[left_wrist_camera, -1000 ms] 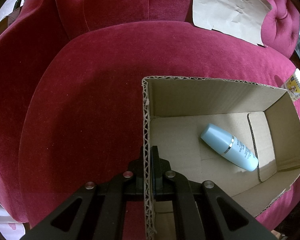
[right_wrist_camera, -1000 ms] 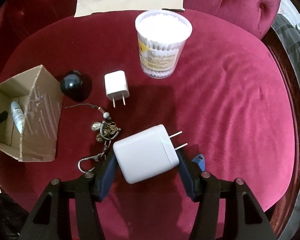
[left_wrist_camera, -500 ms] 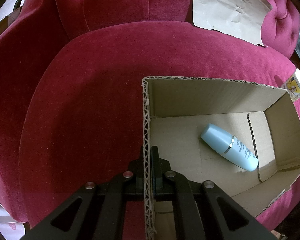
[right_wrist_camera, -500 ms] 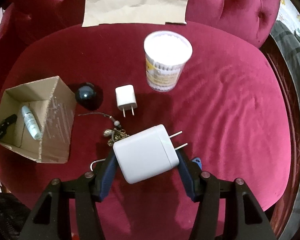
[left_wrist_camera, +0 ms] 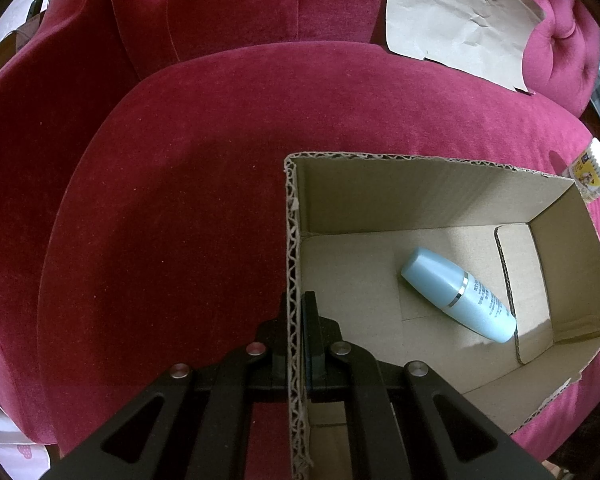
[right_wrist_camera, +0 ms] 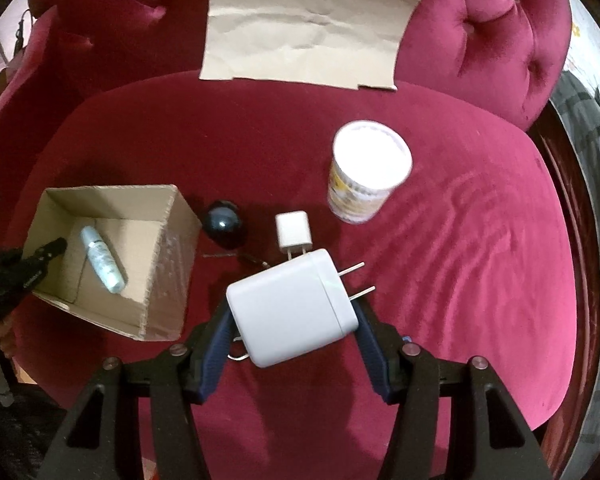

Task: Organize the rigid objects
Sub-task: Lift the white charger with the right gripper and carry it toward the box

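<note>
- Right gripper (right_wrist_camera: 294,326): blue-padded fingers (right_wrist_camera: 216,352) are clamped on the sides of a big white charger (right_wrist_camera: 290,306). It's a smooth, rounded plastic block with two metal prongs sticking out to the upper right, held clear above the seat.
- Left gripper (left_wrist_camera: 299,312): black fingers pinched tight on the left wall of the cardboard box (left_wrist_camera: 292,240), one finger inside and one outside. You can see the wavy corrugated edge running right between them.
- In the box there's a pale blue bottle (left_wrist_camera: 458,294) lying on its side on the floor, glossy, with a thin silver band between cap and body.
- Everything sits on a crimson velvet seat (right_wrist_camera: 460,260), fuzzy nap, tufted buttoned back behind it.
- Loose on the velvet just right of the box: a shiny dark ball (right_wrist_camera: 224,224), then a small white charger cube (right_wrist_camera: 293,231) with its prongs pointing at the camera, and further right a round clear tub of cotton swabs (right_wrist_camera: 366,172) with a yellow label.
- A thin cord (right_wrist_camera: 236,257) pokes out from behind the big charger.
- A creased sheet of brown paper (right_wrist_camera: 308,24) leans on the backrest.
- Versus a second ago: the right view has pulled up and away, so box, ball, cube and tub look smaller and sit lower in frame, and the keychain is mostly hidden behind the charger now. The grip on the charger is unchanged. Left side hasn't budged at all.
</note>
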{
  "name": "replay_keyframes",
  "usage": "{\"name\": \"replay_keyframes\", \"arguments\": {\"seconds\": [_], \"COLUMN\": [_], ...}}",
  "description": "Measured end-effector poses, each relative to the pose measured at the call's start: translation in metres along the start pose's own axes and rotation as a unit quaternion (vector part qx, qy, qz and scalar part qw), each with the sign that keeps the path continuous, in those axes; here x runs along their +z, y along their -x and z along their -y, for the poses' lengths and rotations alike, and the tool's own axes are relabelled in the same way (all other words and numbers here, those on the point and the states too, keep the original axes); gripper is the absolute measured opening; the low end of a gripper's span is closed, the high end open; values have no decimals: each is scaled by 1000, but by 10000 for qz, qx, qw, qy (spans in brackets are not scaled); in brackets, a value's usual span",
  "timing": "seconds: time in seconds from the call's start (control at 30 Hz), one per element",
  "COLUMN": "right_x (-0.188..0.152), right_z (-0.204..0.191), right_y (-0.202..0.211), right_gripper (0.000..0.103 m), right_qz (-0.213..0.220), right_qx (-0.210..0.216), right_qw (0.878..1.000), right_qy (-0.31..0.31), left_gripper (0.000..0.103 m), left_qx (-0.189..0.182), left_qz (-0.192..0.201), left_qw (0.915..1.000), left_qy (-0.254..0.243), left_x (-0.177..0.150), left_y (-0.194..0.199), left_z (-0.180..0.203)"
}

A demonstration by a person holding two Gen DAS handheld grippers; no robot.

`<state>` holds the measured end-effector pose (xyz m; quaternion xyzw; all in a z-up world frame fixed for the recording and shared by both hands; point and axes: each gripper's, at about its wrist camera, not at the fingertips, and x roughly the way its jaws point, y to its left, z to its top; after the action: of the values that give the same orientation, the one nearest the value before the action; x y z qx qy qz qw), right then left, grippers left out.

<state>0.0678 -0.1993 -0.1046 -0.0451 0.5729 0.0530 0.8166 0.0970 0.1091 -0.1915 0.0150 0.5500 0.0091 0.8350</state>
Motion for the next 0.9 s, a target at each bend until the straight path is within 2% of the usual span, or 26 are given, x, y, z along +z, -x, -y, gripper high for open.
{"name": "replay_keyframes", "arguments": {"seconds": [0.3, 0.9], "right_x": [13, 23], "right_z": [-27, -84], "right_y": [14, 10], "right_gripper": [62, 62], "right_qz": [197, 316], "right_qx": [162, 570], "right_qw": [9994, 9952], "right_qy": [219, 736], "left_gripper": [3, 3], "left_qx": [12, 16], "left_qz": [-17, 9], "left_qw": [10000, 10000], "left_qy": [6, -12], "left_x": [1, 0], "left_y": [0, 0], "left_z": [4, 5]}}
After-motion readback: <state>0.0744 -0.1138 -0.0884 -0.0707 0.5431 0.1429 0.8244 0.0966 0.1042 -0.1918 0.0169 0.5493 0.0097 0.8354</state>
